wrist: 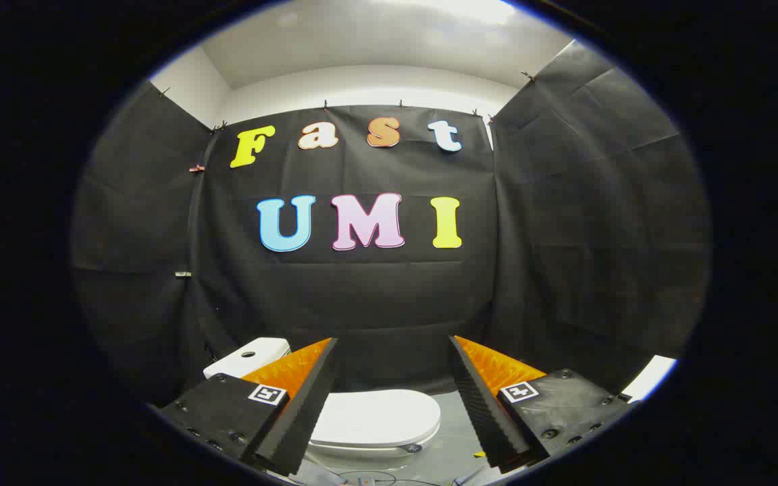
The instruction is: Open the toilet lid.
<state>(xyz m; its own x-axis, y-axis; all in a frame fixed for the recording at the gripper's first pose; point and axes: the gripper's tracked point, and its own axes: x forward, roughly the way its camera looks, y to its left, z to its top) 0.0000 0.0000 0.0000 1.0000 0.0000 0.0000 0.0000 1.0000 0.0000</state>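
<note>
A white toilet stands on the floor below and beyond my gripper (392, 344). Its lid (379, 418) lies flat and closed over the bowl, seen through the gap between my fingers. The white tank (248, 356) with a round button on top sits behind the left finger (301, 398), near the black cloth wall. Both fingers are orange with black ribbed pads, spread wide apart, nothing between them. The gripper hovers well above the lid without touching it. The right finger (490, 398) stands beside the lid's front end.
Black cloth walls (564, 236) close the booth on three sides. The floor (453, 432) around the toilet is grey, with some cables (369, 478) lying just below the bowl. A white surface (649, 378) shows past the right finger.
</note>
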